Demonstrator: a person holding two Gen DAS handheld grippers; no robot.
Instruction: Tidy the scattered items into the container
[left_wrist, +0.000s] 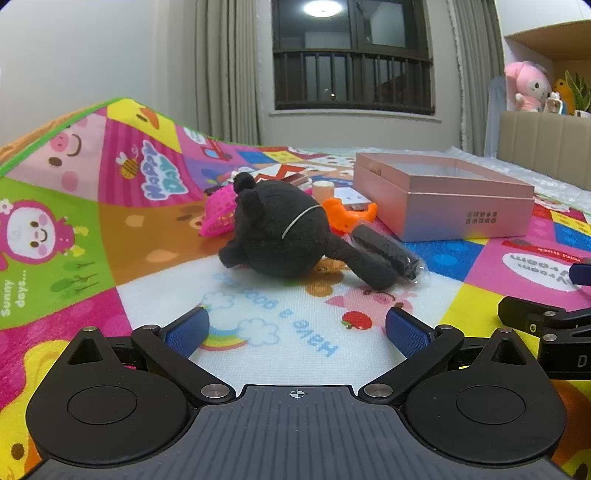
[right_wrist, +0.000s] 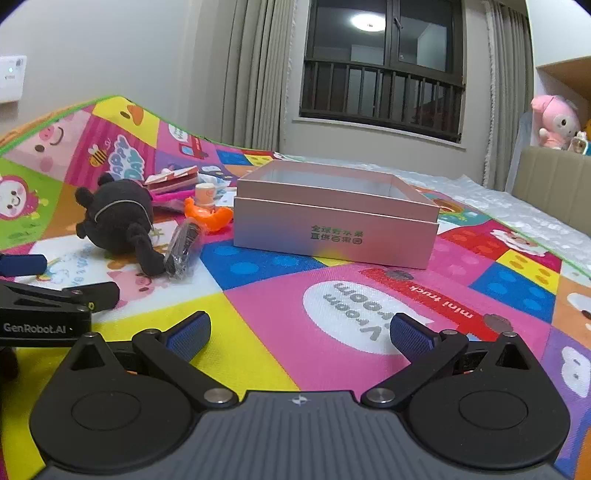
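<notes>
Both claws, left (left_wrist: 295, 328) and right (right_wrist: 297, 332), gape empty; ahead of the left, the plush (left_wrist: 284, 232) could drag the wrapped roll (left_wrist: 388, 249) touching it.

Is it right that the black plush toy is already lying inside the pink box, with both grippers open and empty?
Not quite. The black plush toy lies on the play mat, outside the pink box and beside the other scattered items; the right wrist view shows this. The left gripper and right gripper are indeed open and empty.
</notes>
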